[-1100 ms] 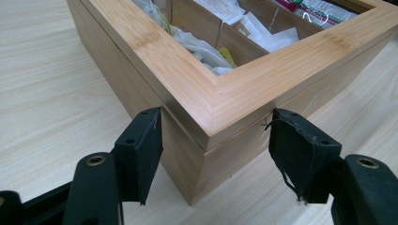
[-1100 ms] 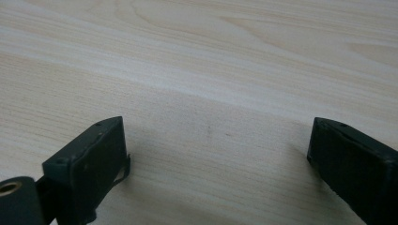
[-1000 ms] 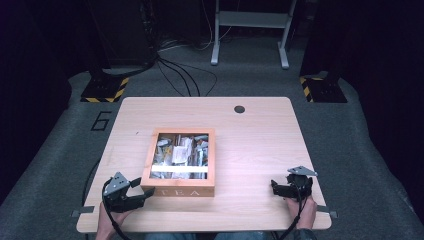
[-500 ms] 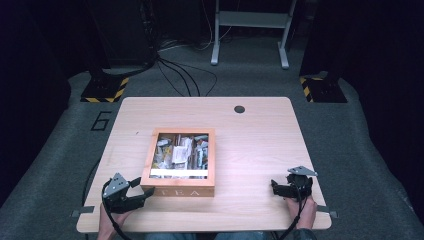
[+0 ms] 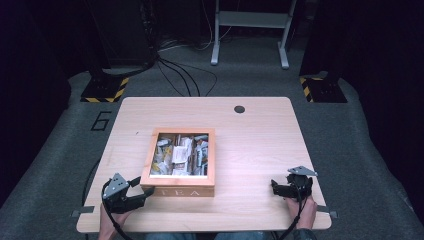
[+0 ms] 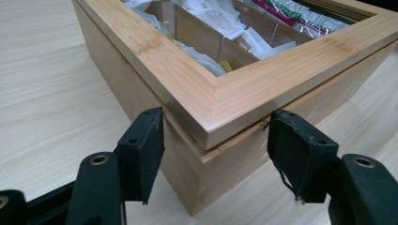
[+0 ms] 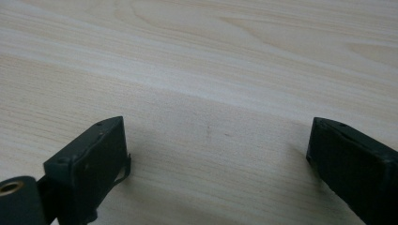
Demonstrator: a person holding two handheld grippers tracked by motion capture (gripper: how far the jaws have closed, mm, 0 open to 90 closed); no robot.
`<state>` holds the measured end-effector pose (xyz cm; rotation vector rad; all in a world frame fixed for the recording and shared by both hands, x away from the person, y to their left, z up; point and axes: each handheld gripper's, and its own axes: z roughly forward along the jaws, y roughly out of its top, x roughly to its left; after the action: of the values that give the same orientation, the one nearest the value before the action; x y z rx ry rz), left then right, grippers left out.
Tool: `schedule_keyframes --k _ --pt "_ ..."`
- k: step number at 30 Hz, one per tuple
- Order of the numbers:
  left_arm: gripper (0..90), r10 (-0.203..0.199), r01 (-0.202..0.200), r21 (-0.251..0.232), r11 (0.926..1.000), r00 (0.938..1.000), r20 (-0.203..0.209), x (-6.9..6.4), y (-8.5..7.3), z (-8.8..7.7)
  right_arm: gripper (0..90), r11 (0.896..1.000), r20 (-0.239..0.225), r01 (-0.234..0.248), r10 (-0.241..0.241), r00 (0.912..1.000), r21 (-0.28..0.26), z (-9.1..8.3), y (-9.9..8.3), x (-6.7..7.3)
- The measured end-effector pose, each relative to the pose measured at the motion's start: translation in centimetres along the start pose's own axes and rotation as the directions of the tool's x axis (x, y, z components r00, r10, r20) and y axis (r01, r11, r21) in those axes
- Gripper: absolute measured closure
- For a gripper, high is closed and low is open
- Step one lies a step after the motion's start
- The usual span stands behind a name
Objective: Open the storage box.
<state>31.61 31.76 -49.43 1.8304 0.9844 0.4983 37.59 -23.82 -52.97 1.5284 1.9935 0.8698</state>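
Observation:
A wooden tea box (image 5: 180,191) with a framed window lid stands at the table's near middle, packed with several tea bags (image 5: 179,155). My left gripper (image 5: 141,192) is at its front left corner. In the left gripper view that corner of the box (image 6: 225,98) fills the gap of the left gripper (image 6: 216,123), both pads touching the wood just under the lid's edge. My right gripper (image 5: 276,186) rests near the table's front right, apart from the box. In the right gripper view its jaws (image 7: 216,136) stand wide over bare wood.
The light wooden table (image 5: 260,140) has a dark cable hole (image 5: 239,109) at its far side. Beyond the table lie cables (image 5: 180,75), a metal stand (image 5: 250,30) and yellow-black striped bases (image 5: 105,90) on the grey floor.

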Motion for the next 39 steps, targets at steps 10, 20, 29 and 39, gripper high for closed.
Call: schedule_keyframes --k 10,20,29,39 --pt "37.5 -0.015 0.014 -0.061 0.998 0.9998 -0.016 -0.4 -0.1 -0.1 5.0 1.0 0.0 0.0 0.0 1.0 0.0 0.0 0.0 0.0" --pt "43.4 -0.008 0.005 -0.123 0.9924 0.9997 -0.025 -0.6 0.2 0.0 5.0 1.0 -0.001 0.001 -0.001 1.0 0.0 0.0 0.0 0.0" --pt "50.3 -0.023 0.02 -0.134 0.9908 0.9994 -0.024 -0.5 0.5 0.5 5.0 1.0 -0.001 0.0 0.0 1.0 0.001 0.0 0.0 0.0" --pt "58.4 -0.032 0.031 -0.135 0.9904 0.9995 -0.007 -0.2 1.2 0.7 5.1 1.0 -0.001 0.001 -0.001 1.0 0.0 0.0 0.0 0.0"
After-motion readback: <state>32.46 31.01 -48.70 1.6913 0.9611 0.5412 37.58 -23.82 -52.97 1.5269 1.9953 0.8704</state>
